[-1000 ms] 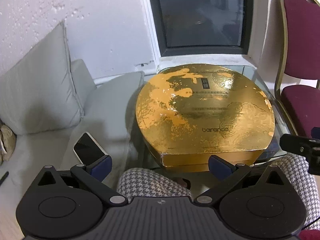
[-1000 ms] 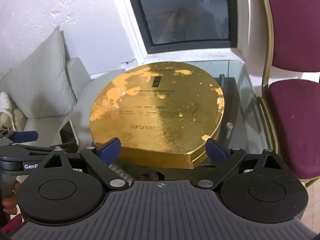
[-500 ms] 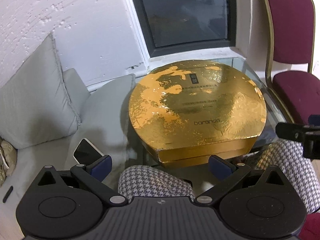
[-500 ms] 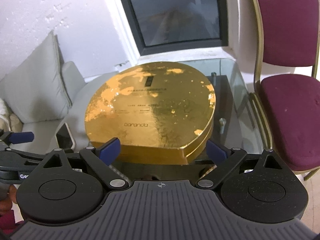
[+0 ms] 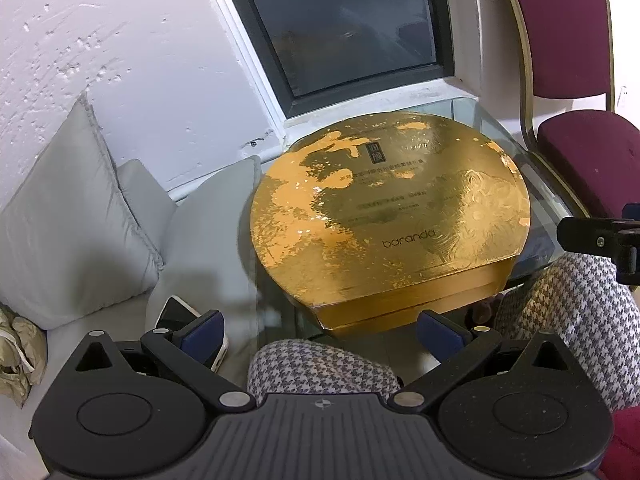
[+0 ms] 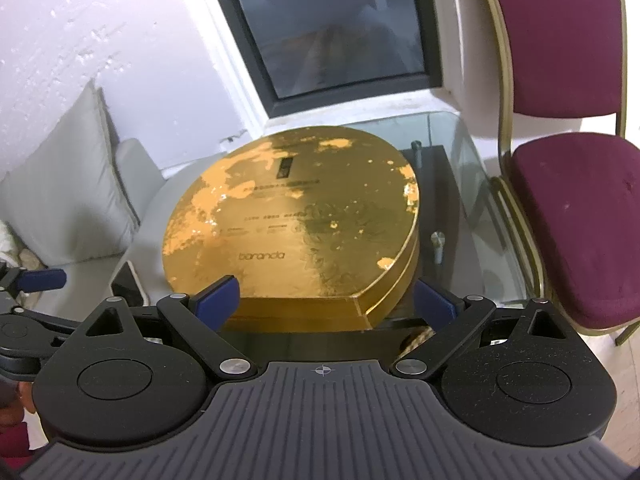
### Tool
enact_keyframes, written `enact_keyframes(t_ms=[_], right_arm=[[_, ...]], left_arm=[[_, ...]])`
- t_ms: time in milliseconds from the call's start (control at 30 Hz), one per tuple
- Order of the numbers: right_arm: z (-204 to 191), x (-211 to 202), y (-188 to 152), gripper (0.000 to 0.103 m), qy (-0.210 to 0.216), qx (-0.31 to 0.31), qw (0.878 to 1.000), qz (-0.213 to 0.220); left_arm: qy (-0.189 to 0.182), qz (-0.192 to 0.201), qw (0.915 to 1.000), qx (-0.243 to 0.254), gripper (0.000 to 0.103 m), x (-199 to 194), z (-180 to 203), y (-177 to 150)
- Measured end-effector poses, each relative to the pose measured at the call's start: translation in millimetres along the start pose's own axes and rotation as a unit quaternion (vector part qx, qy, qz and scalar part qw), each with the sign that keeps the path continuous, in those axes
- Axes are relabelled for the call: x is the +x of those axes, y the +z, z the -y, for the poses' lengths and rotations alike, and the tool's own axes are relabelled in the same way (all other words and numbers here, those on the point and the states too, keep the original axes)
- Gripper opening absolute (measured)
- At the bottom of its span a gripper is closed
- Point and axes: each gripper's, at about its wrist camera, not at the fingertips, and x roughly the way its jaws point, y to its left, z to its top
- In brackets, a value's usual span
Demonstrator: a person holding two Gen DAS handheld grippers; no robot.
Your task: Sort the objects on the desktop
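Hovering wide-jawed, empty: left gripper [image 5: 320, 326], right gripper [image 6: 326, 294]. Gold box [image 5: 384, 216], lid on, atop glass bench [image 6: 468, 184]. Stage undeterminable: sorted or pending.

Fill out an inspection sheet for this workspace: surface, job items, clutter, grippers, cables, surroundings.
Surface: glass table, mostly covered by the box.
Job's things: gold box, round with one flat side, lid on, printed "baranda".
Clutter: phone on the grey seat beside the table; crumpled beige cloth at far left.
Grippers: left gripper open, empty, short of the box; right gripper open, empty, at the box's flat side.
Cables: nothing seen.
Surroundings: white wall, dark window, grey cushion, maroon chair, person's houndstooth-clad legs below.
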Motion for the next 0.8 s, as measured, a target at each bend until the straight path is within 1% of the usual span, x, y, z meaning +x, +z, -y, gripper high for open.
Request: enact_keyframes(t_ms=[300, 800], right_arm=[[6.5, 5.8, -0.5, 0.097, 0.012, 0.008, 1.0, -0.005], [36.9, 16.4, -2.1, 0.097, 0.023, 0.052, 0.998, -0.012]], left_arm=[[0.002, -0.009, 0.9998, 0.018, 0.102, 2.5, 7.4, 1.4], [0.012, -0.031, 0.9987, 0.039, 0.102, 11.6, 25.1, 11.5]])
